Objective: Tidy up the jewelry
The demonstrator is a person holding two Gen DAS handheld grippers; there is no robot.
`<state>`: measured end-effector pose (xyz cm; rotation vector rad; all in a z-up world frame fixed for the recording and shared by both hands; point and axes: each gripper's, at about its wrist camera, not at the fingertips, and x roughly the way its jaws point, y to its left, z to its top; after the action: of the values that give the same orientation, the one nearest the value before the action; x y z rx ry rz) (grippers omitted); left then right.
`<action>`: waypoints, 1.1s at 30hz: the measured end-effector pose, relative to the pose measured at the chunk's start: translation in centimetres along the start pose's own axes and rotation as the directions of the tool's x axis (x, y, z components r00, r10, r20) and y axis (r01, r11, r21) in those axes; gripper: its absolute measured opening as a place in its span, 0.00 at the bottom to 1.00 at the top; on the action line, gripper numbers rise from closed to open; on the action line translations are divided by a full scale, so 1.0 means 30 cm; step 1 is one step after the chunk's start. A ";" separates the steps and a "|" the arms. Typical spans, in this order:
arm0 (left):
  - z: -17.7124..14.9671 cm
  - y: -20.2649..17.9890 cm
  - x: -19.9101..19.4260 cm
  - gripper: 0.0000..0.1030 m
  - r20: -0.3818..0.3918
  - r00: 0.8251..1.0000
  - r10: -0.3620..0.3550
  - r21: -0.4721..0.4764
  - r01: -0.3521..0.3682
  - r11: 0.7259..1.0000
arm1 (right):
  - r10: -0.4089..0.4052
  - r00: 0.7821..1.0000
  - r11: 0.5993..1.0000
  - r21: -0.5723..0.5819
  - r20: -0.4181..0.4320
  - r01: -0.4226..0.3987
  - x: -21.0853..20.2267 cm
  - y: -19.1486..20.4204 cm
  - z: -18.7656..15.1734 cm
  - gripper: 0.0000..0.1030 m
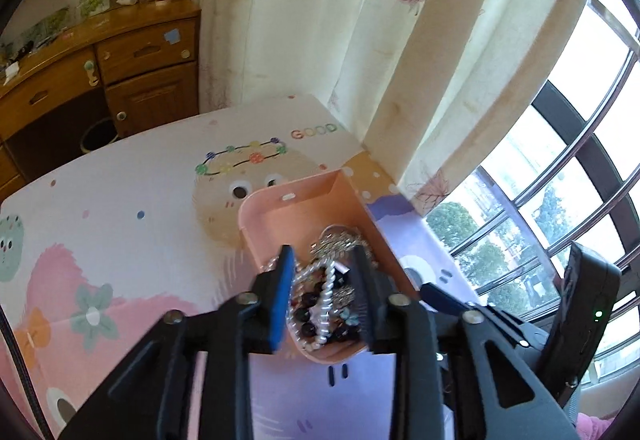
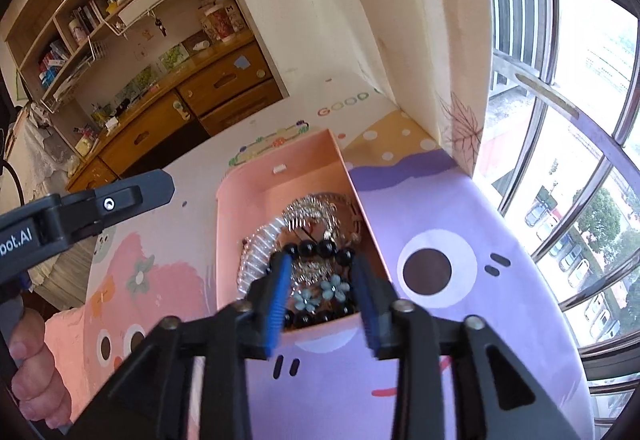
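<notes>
A pink open box (image 1: 256, 207) (image 2: 224, 215) stands on a cartoon-printed mat. It holds a tangle of jewelry (image 1: 320, 304): a dark bead bracelet (image 2: 316, 248), a clear coiled bracelet (image 2: 260, 244), silver chains (image 2: 316, 209) and small blue flower pieces (image 2: 332, 290). My left gripper (image 1: 323, 260) hangs open above the pile, with its pads apart on either side and nothing pressed between them. My right gripper (image 2: 320, 264) is also open over the box's near end, its blue pads (image 2: 280, 288) clear of the beads. The left gripper's arm (image 2: 120, 197) shows at the left of the right wrist view.
The mat (image 1: 132, 224) (image 2: 472, 207) covers a table that ends at a cream curtain (image 1: 360, 39) and a barred window (image 2: 580, 159) on the right. A wooden desk with drawers (image 1: 132, 71) and shelves (image 2: 100, 11) stands behind. A person's hand (image 2: 36, 372) is at lower left.
</notes>
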<state>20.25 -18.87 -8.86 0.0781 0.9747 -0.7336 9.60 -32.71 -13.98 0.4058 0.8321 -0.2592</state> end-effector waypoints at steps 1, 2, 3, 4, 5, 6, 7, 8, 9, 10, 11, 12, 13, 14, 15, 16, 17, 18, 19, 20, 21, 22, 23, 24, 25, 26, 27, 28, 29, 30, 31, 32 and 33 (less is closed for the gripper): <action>-0.014 0.006 -0.002 0.46 -0.007 1.000 0.015 0.005 -0.015 1.000 | -0.005 1.000 1.000 -0.003 -0.004 0.005 -0.001 0.000 -0.009 0.39; -0.025 0.015 -0.004 0.59 -0.009 1.000 0.030 0.006 -0.030 1.000 | -0.013 1.000 1.000 -0.007 -0.011 0.013 -0.003 0.000 -0.022 0.40; -0.043 0.025 -0.012 0.64 -0.007 0.999 0.054 0.001 -0.054 0.999 | -0.019 1.000 1.000 -0.011 -0.017 0.019 -0.006 0.001 -0.034 0.40; -0.067 0.040 -0.022 0.70 -0.009 0.997 0.077 -0.013 -0.077 0.997 | -0.020 1.000 1.000 -0.015 -0.023 0.019 -0.010 0.000 -0.049 0.41; -0.089 0.057 -0.030 0.71 -0.020 0.996 0.089 -0.029 -0.090 0.996 | -0.018 0.999 1.000 -0.018 -0.028 0.018 -0.017 0.001 -0.068 0.41; -0.117 0.080 -0.037 0.72 -0.045 0.994 0.103 -0.054 -0.105 0.993 | -0.021 0.999 1.000 -0.021 -0.032 0.021 -0.025 0.004 -0.087 0.41; -0.156 0.107 -0.044 0.72 -0.081 0.988 0.130 -0.094 -0.138 0.986 | -0.031 0.999 0.999 -0.027 -0.036 0.030 -0.034 0.008 -0.108 0.41; -0.188 0.130 -0.053 0.72 -0.110 0.983 0.150 -0.127 -0.163 0.978 | -0.037 0.998 0.999 -0.037 -0.048 0.035 -0.047 0.018 -0.138 0.42; -0.235 0.161 -0.071 0.72 -0.143 0.975 0.171 -0.169 -0.194 0.966 | -0.037 0.998 0.998 -0.045 -0.057 0.035 -0.060 0.026 -0.159 0.42; -0.291 0.191 -0.100 0.72 -0.175 0.966 0.191 -0.206 -0.226 0.952 | -0.038 0.997 0.998 -0.055 -0.072 0.034 -0.075 0.037 -0.185 0.42; -0.331 0.209 -0.124 0.72 -0.192 0.959 0.209 -0.222 -0.250 0.942 | -0.039 0.995 0.997 -0.070 -0.089 0.033 -0.094 0.052 -0.213 0.44; -0.386 0.230 -0.163 0.72 -0.205 0.948 0.244 -0.235 -0.290 0.928 | -0.041 0.993 0.995 -0.091 -0.111 0.031 -0.116 0.069 -0.247 0.47; -0.441 0.248 -0.206 0.72 -0.214 0.934 0.285 -0.239 -0.333 0.912 | -0.047 0.990 0.993 -0.112 -0.133 0.032 -0.138 0.087 -0.276 0.53; -0.481 0.261 -0.240 0.76 -0.224 0.921 0.319 -0.232 -0.368 0.900 | -0.054 0.987 0.991 -0.128 -0.149 0.034 -0.158 0.103 -0.301 0.57; -0.528 0.270 -0.285 0.79 -0.235 0.903 0.359 -0.217 -0.409 0.887 | -0.067 0.981 0.989 -0.143 -0.182 0.041 -0.189 0.125 -0.332 0.58; -0.576 0.277 -0.334 0.84 -0.246 0.885 0.394 -0.200 -0.444 0.873 | -0.069 0.976 0.988 -0.148 -0.208 0.039 -0.216 0.141 -0.352 0.58; -0.612 0.281 -0.376 0.86 -0.257 0.874 0.413 -0.188 -0.464 0.865 | -0.061 0.970 0.989 -0.144 -0.233 0.028 -0.249 0.153 -0.375 0.60; -0.650 0.286 -0.424 0.87 -0.269 0.868 0.416 -0.192 -0.472 0.861 | -0.051 0.966 0.990 -0.138 -0.254 0.016 -0.286 0.167 -0.397 0.62; -0.684 0.293 -0.470 0.89 -0.284 0.868 0.409 -0.216 -0.473 0.854 | -0.042 0.962 0.991 -0.134 -0.269 0.006 -0.319 0.180 -0.416 0.68; -0.715 0.299 -0.515 0.90 -0.297 0.870 0.393 -0.257 -0.469 0.845 | -0.040 0.959 0.990 -0.139 -0.282 0.000 -0.350 0.193 -0.440 0.74; -0.732 0.295 -0.541 0.91 -0.304 0.874 0.379 -0.286 -0.464 0.838 | -0.046 0.954 0.987 -0.159 -0.295 -0.001 -0.384 0.209 -0.464 0.76; -0.756 0.290 -0.574 0.91 -0.319 0.880 0.352 -0.326 -0.451 0.831 | -0.055 0.951 0.983 -0.185 -0.305 -0.002 -0.410 0.223 -0.485 0.78; -0.772 0.284 -0.592 0.91 -0.336 0.883 0.329 -0.347 -0.441 0.828 | -0.066 0.947 0.978 -0.208 -0.315 -0.001 -0.431 0.236 -0.506 0.78; -0.787 0.277 -0.615 0.91 -0.363 0.886 0.288 -0.386 -0.424 0.819 | -0.081 0.939 0.971 -0.237 -0.333 -0.001 -0.455 0.249 -0.529 0.79; -0.795 0.272 -0.632 0.91 -0.368 0.892 0.263 -0.420 -0.411 0.809 | -0.083 0.934 0.969 -0.249 -0.347 -0.006 -0.468 0.256 -0.540 0.79; -0.803 0.266 -0.655 0.91 -0.365 0.896 0.253 -0.459 -0.410 0.788 | -0.078 0.930 0.967 -0.254 -0.360 -0.017 -0.484 0.262 -0.550 0.81; -0.812 0.253 -0.676 0.91 -0.362 0.890 0.277 -0.483 -0.433 0.761 | -0.068 0.926 0.966 -0.255 -0.371 -0.031 -0.500 0.268 -0.557 0.82; -0.816 0.239 -0.704 0.91 -0.354 0.879 0.321 -0.501 -0.468 0.728 | -0.062 0.924 0.965 -0.259 -0.378 -0.041 -0.512 0.273 -0.558 0.85; -0.817 0.226 -0.721 0.91 -0.346 0.870 0.352 -0.510 -0.489 0.708 | -0.058 0.920 0.964 -0.262 -0.388 -0.050 -0.523 0.283 -0.554 0.86; -0.813 0.210 -0.743 0.91 -0.332 0.863 0.380 -0.521 -0.504 0.689 | -0.051 0.917 0.962 -0.265 -0.394 -0.061 -0.536 0.290 -0.543 0.86; -0.810 0.189 -0.760 0.91 -0.319 0.862 0.395 -0.528 -0.508 0.681 | -0.036 0.921 0.960 -0.269 -0.389 -0.076 -0.558 0.299 -0.527 0.86; -0.805 0.170 -0.772 0.91 -0.308 0.864 0.398 -0.526 -0.503 0.686 | -0.019 0.927 0.957 -0.276 -0.375 -0.091 -0.582 0.306 -0.508 0.86; -0.792 0.139 -0.778 0.91 -0.298 0.866 0.401 -0.513 -0.499 0.698 | -0.009 0.932 0.953 -0.284 -0.361 -0.101 -0.602 0.312 -0.492 0.86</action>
<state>-2.49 5.61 -5.58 -0.1555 1.2433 0.0548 -8.33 -16.60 -6.89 0.1878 1.2017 -0.0091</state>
